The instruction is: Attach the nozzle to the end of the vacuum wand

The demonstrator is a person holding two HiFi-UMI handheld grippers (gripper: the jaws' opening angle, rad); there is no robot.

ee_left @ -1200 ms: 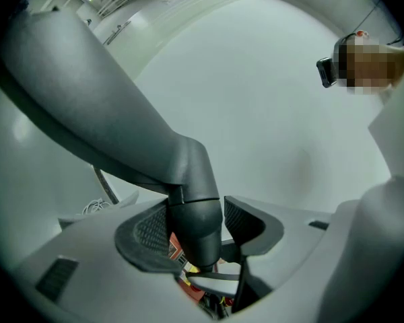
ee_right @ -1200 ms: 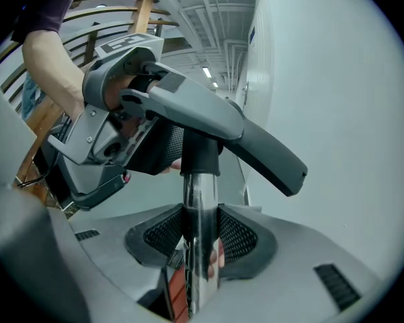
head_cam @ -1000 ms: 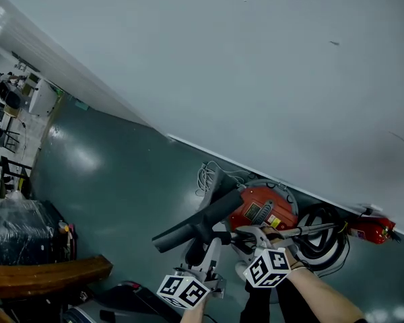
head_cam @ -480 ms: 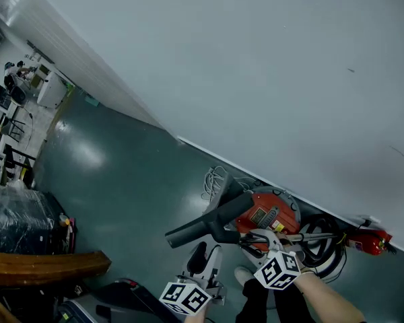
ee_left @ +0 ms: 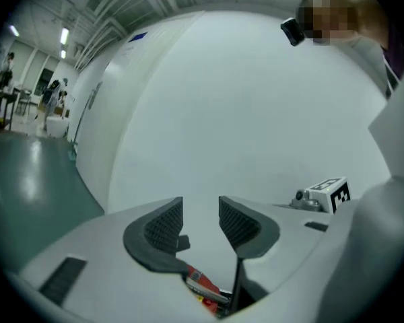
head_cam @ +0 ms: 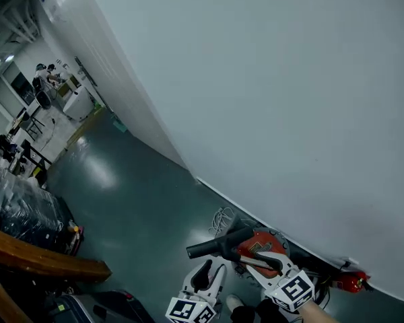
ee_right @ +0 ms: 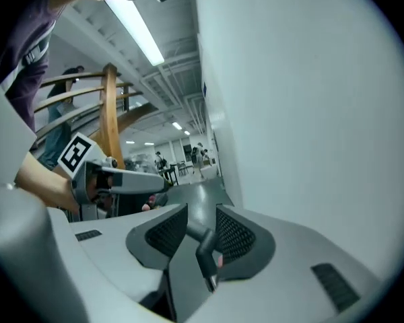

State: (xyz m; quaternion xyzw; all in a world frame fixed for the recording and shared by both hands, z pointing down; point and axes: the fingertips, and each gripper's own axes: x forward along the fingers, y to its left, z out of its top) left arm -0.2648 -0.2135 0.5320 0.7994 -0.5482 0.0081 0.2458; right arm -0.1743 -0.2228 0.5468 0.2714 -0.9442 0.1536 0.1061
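The red vacuum canister (head_cam: 262, 241) stands on the dark floor against the white wall. A black wand tube (head_cam: 212, 246) sticks out of it to the left. My right gripper (head_cam: 252, 256) hovers over the canister. In the right gripper view a bent black tube (ee_right: 203, 244) shows in the gap of that gripper (ee_right: 202, 229), narrower than the gap. Its jaws have just been closing and do not pinch the tube. My left gripper (head_cam: 212, 269) is left of the canister. Its jaws (ee_left: 200, 221) have just been closing too, with only wall showing between them. I cannot pick out the nozzle.
A white cable coil (head_cam: 220, 219) lies by the wall behind the canister, and a red fire extinguisher (head_cam: 350, 282) lies to its right. A wooden rail (head_cam: 40, 261) and black wrapped goods (head_cam: 20, 214) stand at the left. People stand far down the hall.
The head view has tipped up toward the wall, so the vacuum and both grippers now sit lower in it. Both grippers stay beside the canister.
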